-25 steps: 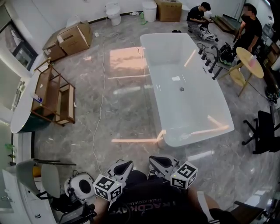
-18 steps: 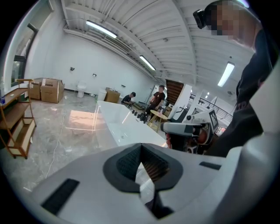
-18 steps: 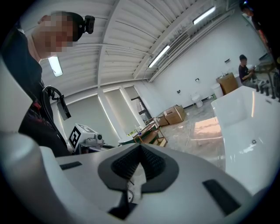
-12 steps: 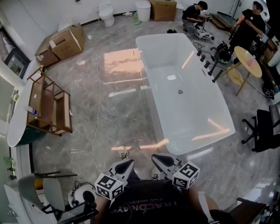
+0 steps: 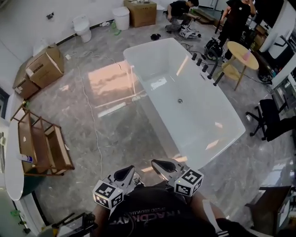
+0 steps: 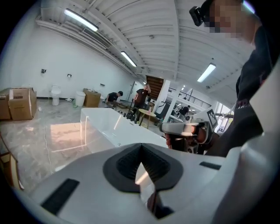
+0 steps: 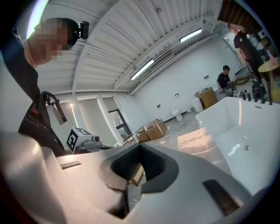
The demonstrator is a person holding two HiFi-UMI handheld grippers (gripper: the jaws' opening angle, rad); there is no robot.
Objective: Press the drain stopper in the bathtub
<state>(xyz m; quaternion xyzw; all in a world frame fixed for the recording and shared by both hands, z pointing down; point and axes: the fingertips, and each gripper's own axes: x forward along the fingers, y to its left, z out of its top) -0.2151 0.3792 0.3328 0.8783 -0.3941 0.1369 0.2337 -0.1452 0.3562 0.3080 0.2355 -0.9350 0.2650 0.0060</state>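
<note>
A white freestanding bathtub stands on the marble floor ahead of me. The small round drain stopper sits in the middle of its bottom, also visible in the right gripper view as a dot. Both grippers are held close to my chest, well short of the tub's near end. My left gripper points forward with its jaws together and nothing in them. My right gripper is the same, shut and empty. The left gripper view looks over the tub from the side.
Black faucet fittings line the tub's right rim, beside a round wooden table. An office chair stands at the right. A wooden shelf and cardboard boxes are at the left. A cable runs along the floor. People work at the back.
The head view has swung, so the tub now lies more to the left and at an angle, with its near end closer. Both grippers stay shut near my chest.
</note>
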